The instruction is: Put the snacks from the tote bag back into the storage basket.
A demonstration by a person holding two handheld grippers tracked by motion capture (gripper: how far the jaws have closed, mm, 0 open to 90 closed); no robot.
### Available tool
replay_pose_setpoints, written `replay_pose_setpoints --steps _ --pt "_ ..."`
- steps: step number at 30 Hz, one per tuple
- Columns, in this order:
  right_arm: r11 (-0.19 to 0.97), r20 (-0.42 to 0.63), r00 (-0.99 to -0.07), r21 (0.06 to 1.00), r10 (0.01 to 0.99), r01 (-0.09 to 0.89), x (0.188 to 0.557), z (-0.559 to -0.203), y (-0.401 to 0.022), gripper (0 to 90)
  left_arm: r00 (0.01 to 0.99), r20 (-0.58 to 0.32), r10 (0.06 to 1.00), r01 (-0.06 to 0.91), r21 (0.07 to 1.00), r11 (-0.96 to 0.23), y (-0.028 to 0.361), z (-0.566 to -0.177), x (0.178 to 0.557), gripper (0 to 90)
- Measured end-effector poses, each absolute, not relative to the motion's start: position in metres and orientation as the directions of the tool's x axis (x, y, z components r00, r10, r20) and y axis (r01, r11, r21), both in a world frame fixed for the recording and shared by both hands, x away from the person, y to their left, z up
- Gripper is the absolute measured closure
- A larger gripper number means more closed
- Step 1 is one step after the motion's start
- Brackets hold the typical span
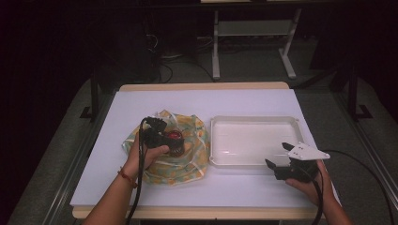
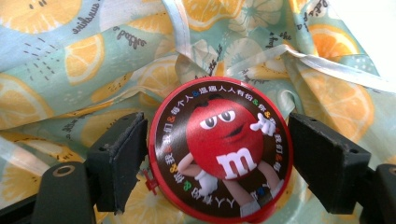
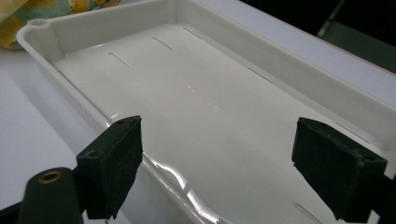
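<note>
The white surface (image 1: 244,187) carries everything here. On its left half lies a crumpled cloth (image 1: 187,136) printed with orange slices, and just right of it sits the white tray (image 1: 220,161), bare inside. Over on the near right, the right tool (image 1: 278,156) hovers at the tray's near rim, jaws spread wide with nothing between them. Now the action: the left tool (image 1: 172,140) is down over the middle of the cloth, and between its jaws sits a small round red tin (image 2: 220,148) with a cartoon candy figure on its lid, resting on the folds. The jaws flank the tin on both sides, one pad close to the rim, the other a touch off, so the tool is open and not yet gripping. This looks like the grasping step. The next move calls for squeezing evenly across the tin's rim, then a clean lift without snagging the cloth, and most likely a carry right into the tray.
</note>
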State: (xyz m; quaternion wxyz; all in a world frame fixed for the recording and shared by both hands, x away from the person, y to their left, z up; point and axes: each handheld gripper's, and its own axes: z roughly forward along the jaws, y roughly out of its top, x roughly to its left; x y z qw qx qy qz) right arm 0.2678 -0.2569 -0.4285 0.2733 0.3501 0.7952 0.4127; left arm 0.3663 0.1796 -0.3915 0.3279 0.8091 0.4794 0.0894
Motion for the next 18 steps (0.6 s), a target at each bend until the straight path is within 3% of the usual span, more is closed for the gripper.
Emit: replay_pose_setpoints --steps 18 --pt "0.418 -0.145 -0.609 0.844 0.780 0.335 0.269 -0.430 -0.256 15.7 0.496 -0.139 0.857 0.762 0.544 -0.352 0.165 -0.403 0.378 21.1"
